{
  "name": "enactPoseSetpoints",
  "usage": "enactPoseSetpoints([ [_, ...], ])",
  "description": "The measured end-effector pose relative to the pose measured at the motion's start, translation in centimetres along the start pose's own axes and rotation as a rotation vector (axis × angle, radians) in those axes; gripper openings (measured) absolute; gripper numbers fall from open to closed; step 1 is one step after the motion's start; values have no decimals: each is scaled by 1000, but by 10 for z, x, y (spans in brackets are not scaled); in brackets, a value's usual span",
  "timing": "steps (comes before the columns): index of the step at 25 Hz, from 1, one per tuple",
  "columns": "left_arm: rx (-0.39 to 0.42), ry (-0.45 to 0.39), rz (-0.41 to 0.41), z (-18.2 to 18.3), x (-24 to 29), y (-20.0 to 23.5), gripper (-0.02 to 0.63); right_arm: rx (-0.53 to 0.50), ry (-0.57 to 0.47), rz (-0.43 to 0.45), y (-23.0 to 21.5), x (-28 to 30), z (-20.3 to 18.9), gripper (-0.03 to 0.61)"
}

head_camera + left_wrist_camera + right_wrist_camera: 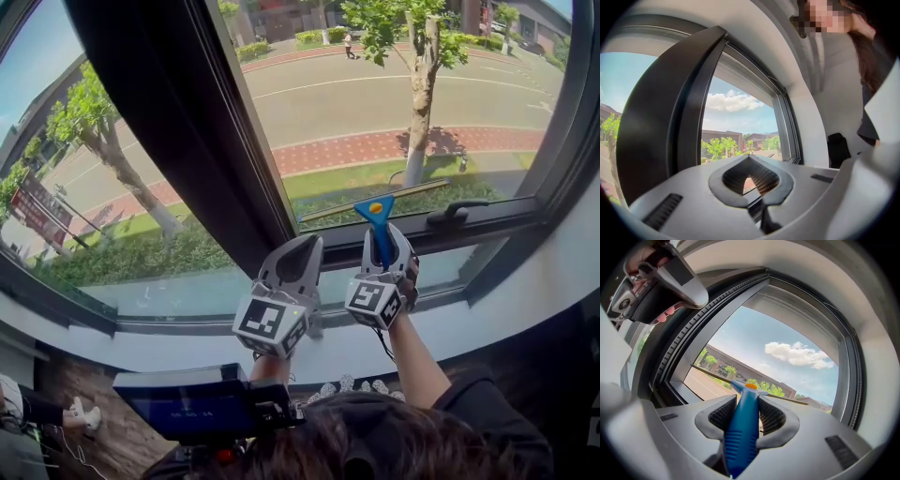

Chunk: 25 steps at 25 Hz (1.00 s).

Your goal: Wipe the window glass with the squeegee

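The blue plastic squeegee with the orange dot and thin long blade [378, 220] sits just right of the head view's centre. Its blade lies low on the right-hand pane of window glass [403, 103], close above the bottom frame. Your right gripper [382, 247] pinches the ribbed blue handle between its pads, which the right gripper view [743, 417] confirms.

The hold is narrow, so pressing hard into the glass could probably twist the handle in the jaws. One blade end would then lift and leave streaks. The blade already looks slanted, higher toward the right of the frame.

The black lever-shaped window handle [457, 213] sits just right of the blade on the lower frame. A sideways stroke at this height would likely snag on it. The broad dark window post [178, 122] runs from the upper left down to the centre and limits travel that way.

Your left gripper [302, 251] is pressed together on nothing, just left of the right one. Keep it clear, or the two may knock. Below both lies the white sill [178, 349].
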<state>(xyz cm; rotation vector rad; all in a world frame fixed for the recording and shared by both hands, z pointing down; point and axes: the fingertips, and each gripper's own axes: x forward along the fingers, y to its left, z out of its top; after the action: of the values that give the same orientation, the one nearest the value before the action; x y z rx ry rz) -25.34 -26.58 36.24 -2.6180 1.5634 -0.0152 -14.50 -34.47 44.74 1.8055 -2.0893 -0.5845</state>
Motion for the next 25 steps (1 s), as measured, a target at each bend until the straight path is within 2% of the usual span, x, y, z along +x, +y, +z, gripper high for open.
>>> enactPoseSetpoints([
  [19,8,13,-5,0,2,-2,2,-25,56,32,18,-2,-32,141],
  [25,11,22,0,-3,0,-1,2,8,81,45,25,-3,-46,141],
])
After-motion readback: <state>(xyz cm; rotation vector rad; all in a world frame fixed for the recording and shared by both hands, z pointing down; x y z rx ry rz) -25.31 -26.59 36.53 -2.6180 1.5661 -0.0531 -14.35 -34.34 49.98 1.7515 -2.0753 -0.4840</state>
